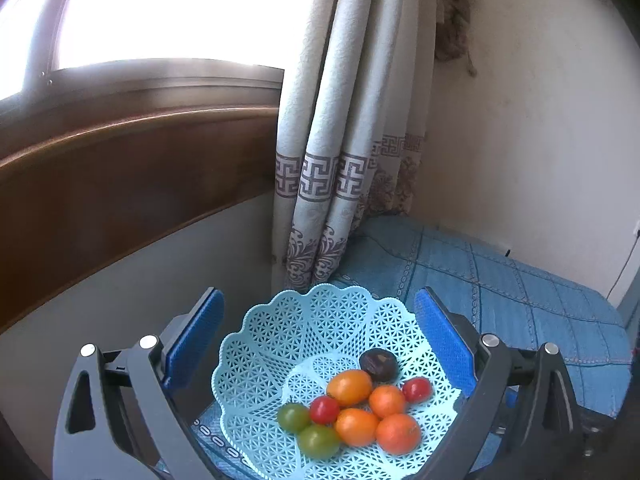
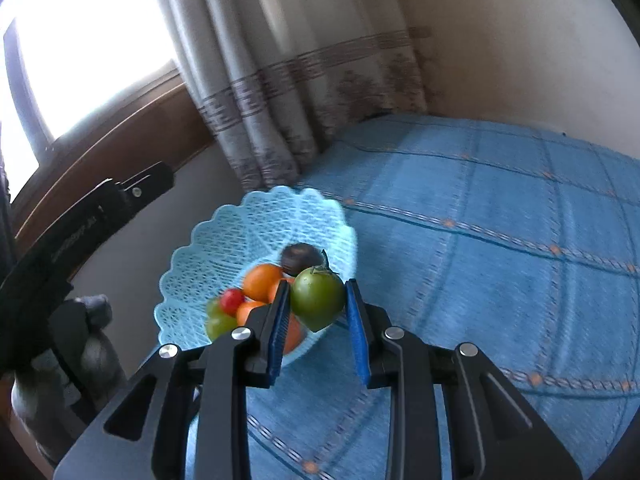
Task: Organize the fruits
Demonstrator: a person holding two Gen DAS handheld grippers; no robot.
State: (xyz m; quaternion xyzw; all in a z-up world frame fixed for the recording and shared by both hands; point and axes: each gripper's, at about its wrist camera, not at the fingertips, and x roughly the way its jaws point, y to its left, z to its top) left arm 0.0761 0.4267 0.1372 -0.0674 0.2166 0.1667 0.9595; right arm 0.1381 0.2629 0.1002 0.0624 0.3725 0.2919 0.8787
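Right fingers (image 2: 280,320) pinch green tomato (image 2: 317,298) beside basket (image 2: 256,216).

We are in a home bedroom: a blue quilted checked bedspread (image 2: 480,216), pale patterned fabric curtains (image 1: 340,140) and a brown wooden-framed window (image 1: 140,92).

1. I see the basket (image 1: 256,344) as pale blue plastic lattice, slightly glossy.
2. The green tomato (image 2: 317,298) has smooth, shiny skin.
3. My right gripper (image 2: 316,320) has ribbed blue pads (image 2: 357,332) on matt black arms with bright metal pins.
4. The bedspread (image 2: 480,240) is quilted blue cloth.
5. The curtain (image 1: 340,120) is textured woven fabric; the window ledge (image 1: 120,168) is polished brown wood.
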